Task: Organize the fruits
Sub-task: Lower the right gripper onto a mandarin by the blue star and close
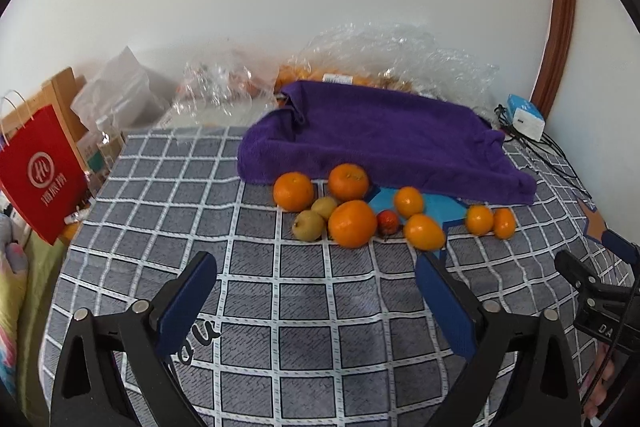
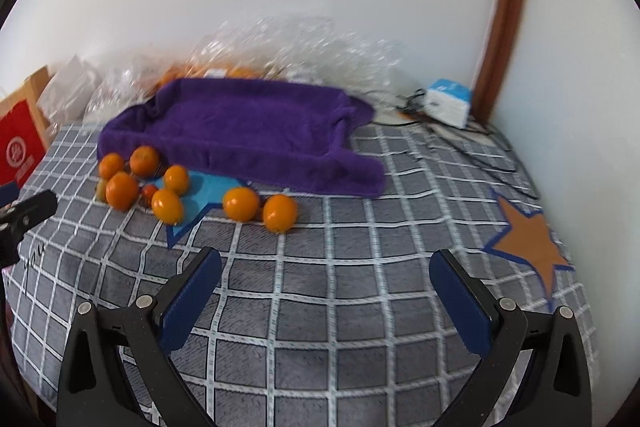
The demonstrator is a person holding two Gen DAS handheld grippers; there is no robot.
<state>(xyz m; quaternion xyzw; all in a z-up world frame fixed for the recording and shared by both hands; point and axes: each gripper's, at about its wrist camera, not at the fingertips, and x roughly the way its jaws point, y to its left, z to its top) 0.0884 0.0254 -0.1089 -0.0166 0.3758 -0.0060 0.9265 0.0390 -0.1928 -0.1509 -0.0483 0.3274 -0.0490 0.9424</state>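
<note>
Several oranges (image 1: 352, 223) lie clustered on a grey checked cloth (image 1: 304, 291), with two yellow-green pears (image 1: 308, 225) and one small red fruit (image 1: 387, 221) among them. Two more oranges (image 2: 280, 213) sit apart on the cluster's right. Behind the fruit lies a purple towel (image 1: 384, 151). My left gripper (image 1: 316, 267) hangs open a short way in front of the cluster, nothing between its fingers. My right gripper (image 2: 326, 263) is open too, near the two separate oranges, and empty. The right gripper's tip (image 1: 576, 267) shows at the right edge of the left wrist view.
Crinkled clear plastic bags (image 1: 400, 55) holding more orange fruit lie against the wall behind the towel. A red paper bag (image 1: 38, 175) and boxes stand at the left edge. A white and blue box (image 2: 448, 103) with black cables sits at the far right corner.
</note>
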